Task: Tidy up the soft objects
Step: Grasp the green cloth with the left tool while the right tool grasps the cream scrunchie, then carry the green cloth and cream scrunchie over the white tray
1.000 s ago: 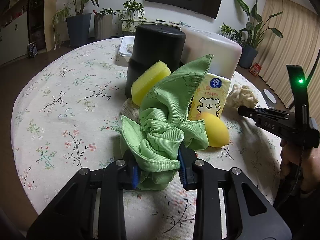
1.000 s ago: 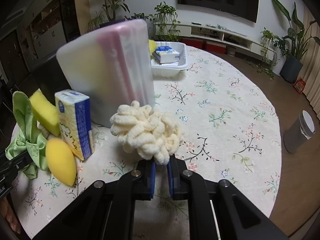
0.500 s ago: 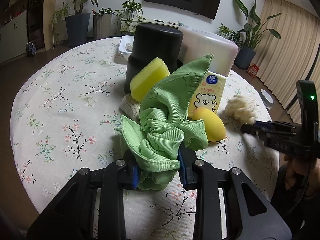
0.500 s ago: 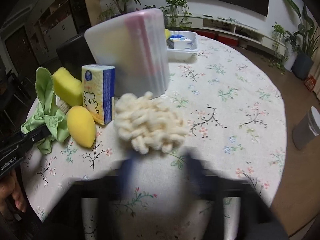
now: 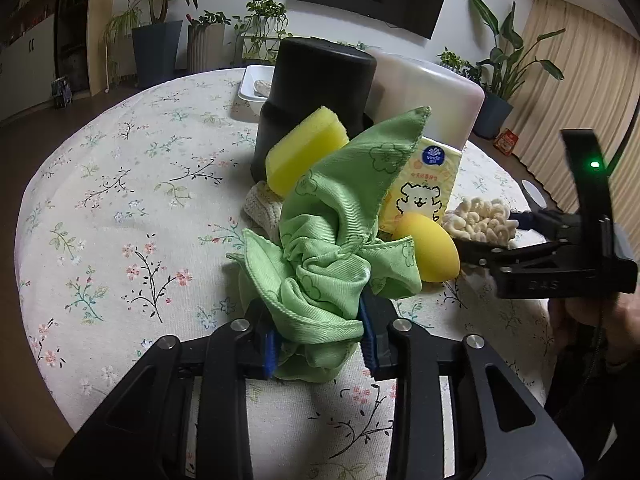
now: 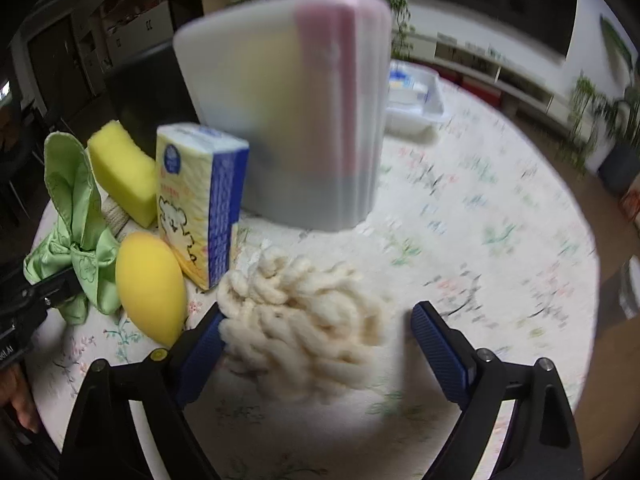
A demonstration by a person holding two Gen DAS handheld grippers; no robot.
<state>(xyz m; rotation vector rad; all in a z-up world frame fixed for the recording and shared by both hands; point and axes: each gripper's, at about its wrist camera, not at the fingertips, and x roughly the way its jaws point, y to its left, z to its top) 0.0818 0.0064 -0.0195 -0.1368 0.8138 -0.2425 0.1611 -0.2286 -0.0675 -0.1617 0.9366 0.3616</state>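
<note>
Broadly, one round table under a floral cloth (image 5: 120,184) carries everything, and two tall containers stand at its middle: one black cylindrical bin (image 5: 316,92) and, just beside it, one frosted white plastic box (image 6: 288,120). One shallow white tray (image 6: 420,104) sits behind them. In front lie six soft items: one crumpled green microfibre cloth (image 5: 332,248), one cream chenille yarn bundle (image 6: 304,328), one yellow tissue pack with a bear print (image 6: 200,204) standing upright, one yellow rectangular sponge (image 5: 304,148) leaning on the bin, one yellow egg-shaped sponge (image 6: 150,284) touching the tissue pack, and one beige knitted pad (image 5: 262,208) half hidden under the sponge. The left gripper (image 5: 320,342) is clamped on the green cloth's bunched lower end, resting on the table. The right gripper (image 6: 316,340) stands wide, with the yarn bundle lying loose on the table between its blue pads (image 6: 438,344), against the left one.
</note>
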